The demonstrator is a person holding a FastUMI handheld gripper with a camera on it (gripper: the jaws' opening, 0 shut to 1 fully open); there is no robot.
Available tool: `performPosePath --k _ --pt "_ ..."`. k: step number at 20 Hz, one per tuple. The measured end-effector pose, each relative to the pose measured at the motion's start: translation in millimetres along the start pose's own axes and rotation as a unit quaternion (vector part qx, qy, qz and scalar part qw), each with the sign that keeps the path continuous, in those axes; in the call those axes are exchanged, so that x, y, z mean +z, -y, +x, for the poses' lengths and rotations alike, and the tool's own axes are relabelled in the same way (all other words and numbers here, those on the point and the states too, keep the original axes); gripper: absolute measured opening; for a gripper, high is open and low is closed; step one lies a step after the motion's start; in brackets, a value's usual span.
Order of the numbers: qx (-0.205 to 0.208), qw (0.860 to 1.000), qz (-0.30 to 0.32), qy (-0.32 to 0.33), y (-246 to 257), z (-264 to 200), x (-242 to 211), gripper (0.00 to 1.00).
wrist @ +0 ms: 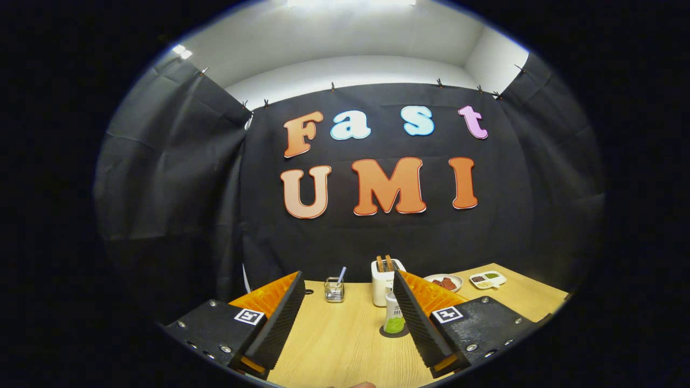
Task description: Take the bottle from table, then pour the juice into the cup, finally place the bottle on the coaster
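Note:
A small white bottle (394, 317) with a green lower label stands upright on a dark round coaster (389, 333) on the wooden table (345, 339). It sits between my fingers, close against the inner side of the right finger (418, 318), which hides its right edge. The left finger (280, 318) is far from it. My gripper (348, 279) is open and holds nothing. A clear glass cup (334, 290) with a straw in it stands farther back, beyond the fingertips and left of the bottle.
A white toaster (384, 281) with two slices in it stands right behind the bottle. To its right lie a plate of red food (446, 282) and a small white divided dish (488, 278). Black cloth walls close off the table's far and left sides.

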State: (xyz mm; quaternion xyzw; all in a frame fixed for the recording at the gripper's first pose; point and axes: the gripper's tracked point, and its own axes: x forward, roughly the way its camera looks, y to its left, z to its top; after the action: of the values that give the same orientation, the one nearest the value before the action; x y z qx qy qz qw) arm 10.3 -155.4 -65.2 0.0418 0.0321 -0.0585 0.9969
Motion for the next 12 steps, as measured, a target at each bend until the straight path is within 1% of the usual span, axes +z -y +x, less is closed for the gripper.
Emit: performPosePath --k 4,7,9,12 --pt "0.003 0.999 0.027 0.025 8 -20 21 0.97" --pt "0.004 0.998 0.051 0.028 13 -26 15 0.97" --pt "0.014 0.999 0.04 0.032 7 -27 16 0.97" --pt "0.021 0.999 0.007 0.032 -4 -26 16 0.98"
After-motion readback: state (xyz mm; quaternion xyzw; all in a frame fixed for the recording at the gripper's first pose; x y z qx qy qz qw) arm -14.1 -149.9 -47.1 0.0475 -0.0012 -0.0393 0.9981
